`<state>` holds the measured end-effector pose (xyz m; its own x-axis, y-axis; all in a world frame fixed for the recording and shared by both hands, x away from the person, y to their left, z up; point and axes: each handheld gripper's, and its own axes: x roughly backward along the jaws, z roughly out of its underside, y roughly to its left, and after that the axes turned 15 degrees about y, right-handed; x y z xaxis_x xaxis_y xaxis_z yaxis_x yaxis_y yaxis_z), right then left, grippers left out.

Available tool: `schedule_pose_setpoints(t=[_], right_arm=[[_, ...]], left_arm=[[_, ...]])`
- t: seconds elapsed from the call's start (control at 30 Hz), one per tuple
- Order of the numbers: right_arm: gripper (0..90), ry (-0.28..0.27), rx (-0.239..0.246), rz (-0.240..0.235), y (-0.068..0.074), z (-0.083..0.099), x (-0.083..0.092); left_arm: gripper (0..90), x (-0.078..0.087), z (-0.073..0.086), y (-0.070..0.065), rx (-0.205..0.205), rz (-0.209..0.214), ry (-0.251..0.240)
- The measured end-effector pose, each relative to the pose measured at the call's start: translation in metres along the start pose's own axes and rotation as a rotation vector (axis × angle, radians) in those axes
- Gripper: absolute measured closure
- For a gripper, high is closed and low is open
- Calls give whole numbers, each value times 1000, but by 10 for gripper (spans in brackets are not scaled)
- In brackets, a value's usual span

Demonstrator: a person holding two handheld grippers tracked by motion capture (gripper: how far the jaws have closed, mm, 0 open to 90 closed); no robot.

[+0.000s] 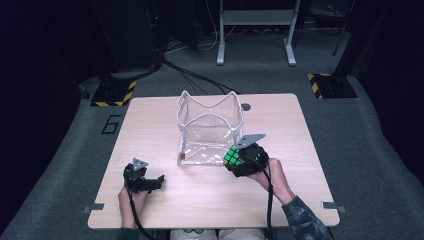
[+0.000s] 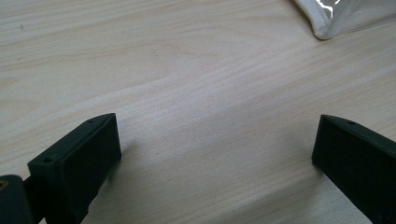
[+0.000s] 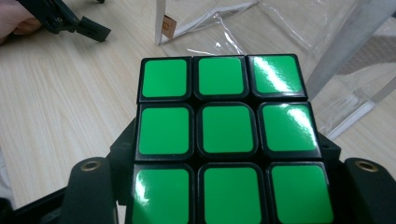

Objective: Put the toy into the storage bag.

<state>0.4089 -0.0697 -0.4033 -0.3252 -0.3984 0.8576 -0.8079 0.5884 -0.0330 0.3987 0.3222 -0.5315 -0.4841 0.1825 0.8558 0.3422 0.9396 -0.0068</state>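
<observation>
- the right gripper [image 1: 239,161] was clamped on a puzzle cube [image 1: 232,158], its jaws pressing the cube's two flanks; in the right gripper view the cube's all-green face [image 3: 227,140] sat square between them.
- the cube was held off the table [image 1: 150,125], just beside the near right corner of the clear plastic bag [image 1: 209,127], below the level of the bag's rim.
- the bag stood upright near the table's middle with its mouth open upward and its white-edged rim wavy; a small tag [image 3: 166,24] showed at its near lower corner.
- the left gripper [image 1: 148,183] rested on the table well to the left of the bag and nearer the person, its jaws spread wide with nothing but bare wood between them in the left gripper view.
- judged from this, the step in hand was carrying the grasped cube toward the bag, with the pick done and the drop not yet made.
- the next move would call for lifting the cube higher than the bag's near rim, bringing it over the opening, then lowering it inside before letting go.
- the soft wall could fold if nudged, so the free gripper might need to steady the bag.
</observation>
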Motion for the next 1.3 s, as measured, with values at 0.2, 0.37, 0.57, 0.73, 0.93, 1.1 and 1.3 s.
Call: schedule_pose_setpoints(t=[0.2, 0.37, 0.57, 0.73, 0.93, 1.1, 1.3], right_arm=[[333, -9, 12, -5, -4, -7, 6], [333, -16, 17, -10, -6, -14, 10], [333, -12, 34, -13, -7, -22, 13], [333, -17, 41, -19, -8, -28, 15], [333, -26, 63, -19, -8, -39, 21], [333, -25, 73, -16, -9, -50, 27], [334, -26, 85, -13, -10, -59, 32]], left_arm=[[9, 0, 0, 0, 0, 0, 0], [9, 0, 0, 0, 0, 0, 0], [9, 0, 0, 0, 0, 0, 0], [9, 0, 0, 0, -1, 1, 0], [9, 0, 0, 0, -1, 1, 0], [10, 0, -1, 0, -1, -1, 0], [10, 0, -1, 0, -2, -1, 0]])
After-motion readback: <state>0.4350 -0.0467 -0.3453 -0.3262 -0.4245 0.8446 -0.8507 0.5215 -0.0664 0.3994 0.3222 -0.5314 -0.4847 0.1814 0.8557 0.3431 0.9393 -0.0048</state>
